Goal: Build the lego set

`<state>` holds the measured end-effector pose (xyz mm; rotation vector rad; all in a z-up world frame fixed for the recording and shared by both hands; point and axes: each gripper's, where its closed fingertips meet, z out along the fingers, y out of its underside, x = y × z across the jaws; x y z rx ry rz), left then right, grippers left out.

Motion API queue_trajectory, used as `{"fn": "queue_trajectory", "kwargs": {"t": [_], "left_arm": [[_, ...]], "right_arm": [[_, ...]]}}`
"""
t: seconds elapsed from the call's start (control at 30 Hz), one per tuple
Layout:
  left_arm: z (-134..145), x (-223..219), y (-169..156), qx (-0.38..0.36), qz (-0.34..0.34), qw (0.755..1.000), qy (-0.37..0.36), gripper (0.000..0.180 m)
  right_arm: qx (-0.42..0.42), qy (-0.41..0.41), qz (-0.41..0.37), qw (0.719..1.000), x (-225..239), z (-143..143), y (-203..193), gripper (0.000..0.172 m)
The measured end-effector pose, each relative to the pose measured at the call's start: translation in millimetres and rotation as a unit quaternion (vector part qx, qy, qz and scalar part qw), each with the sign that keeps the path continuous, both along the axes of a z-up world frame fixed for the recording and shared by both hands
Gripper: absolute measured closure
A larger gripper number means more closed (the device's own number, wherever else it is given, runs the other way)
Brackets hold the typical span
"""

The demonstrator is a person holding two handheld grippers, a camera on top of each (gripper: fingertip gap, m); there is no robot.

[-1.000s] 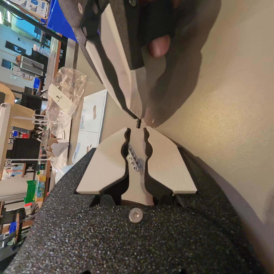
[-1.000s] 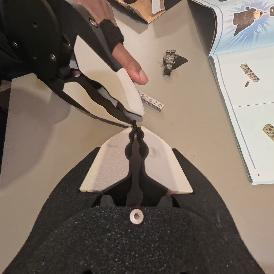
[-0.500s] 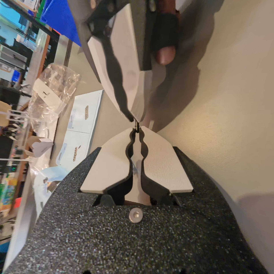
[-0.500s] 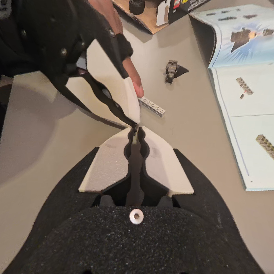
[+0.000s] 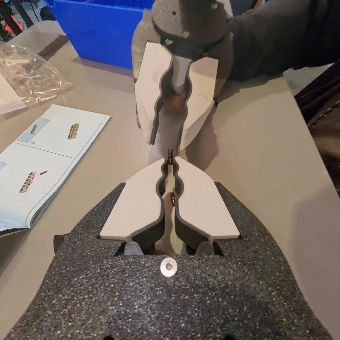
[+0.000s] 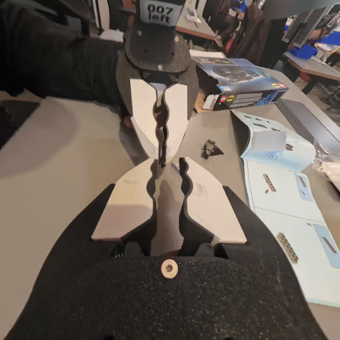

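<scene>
Since 1 s ago: black pin has changed grippers. R gripper [image 6: 170,161] had it pinched at the tips, L was part open; now L gripper [image 5: 170,161] is closed on the small black pin [image 5: 170,156], pads pressing both sides, half the pin sticking out past the tips. R fingers have spread to a moderate gap, nothing in them, tips apart from the pin. Both views have also swung; grippers now face each other tip to tip over the tan table [image 5: 257,165].

Near: second black pin [image 5: 172,199] lying on table below L fingers. Just beyond R tips, grey holed beam [image 6: 177,166], mostly hidden. Mid: dark minifigure [image 6: 209,148], right of centre. Right: open instruction booklet [image 6: 279,202]. Far: toy box [image 6: 244,92]; blue bin [image 5: 103,29]; clear parts bag [image 5: 27,73].
</scene>
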<state>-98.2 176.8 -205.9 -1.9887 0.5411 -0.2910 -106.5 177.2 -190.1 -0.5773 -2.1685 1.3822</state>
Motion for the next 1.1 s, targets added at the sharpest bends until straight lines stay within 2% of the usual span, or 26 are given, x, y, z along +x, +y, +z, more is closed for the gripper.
{"fn": "queue_trajectory", "kwargs": {"t": [0.13, 0.23, 0.37, 0.7, 0.97, 1.1], "left_arm": [[9.0, 0.6, -3.5, 0.012, -0.009, 1.000, -0.025, 0.176], [8.4, 2.5, -8.0, -0.007, -0.022, 0.998, -0.051, 0.176], [8.8, 6.6, -9.8, -0.020, -0.032, 0.996, -0.083, 0.176], [3.4, 17.2, -12.4, -0.039, -0.053, 0.994, -0.085, 0.176], [1.1, 22.9, -14.5, -0.053, -0.063, 0.992, -0.090, 0.176], [2.1, 21.0, -11.9, -0.052, -0.051, 0.993, -0.098, 0.176]], "right_arm": [[-0.041, -0.012, 0.025, 0.999, 2.1, 2.4, -9.8, 0.149], [-0.052, 0.023, 0.015, 0.998, 4.3, 10.7, -6.2, 0.154], [-0.024, 0.024, 0.023, 0.999, 10.3, 4.5, -7.5, 0.155], [0.012, 0.029, 0.034, 0.999, 17.8, -3.9, -12.3, 0.153], [0.037, 0.027, 0.050, 0.998, 23.3, -10.4, -17.0, 0.166], [0.028, 0.021, 0.038, 0.999, 20.4, -9.0, -13.8, 0.167]]}}
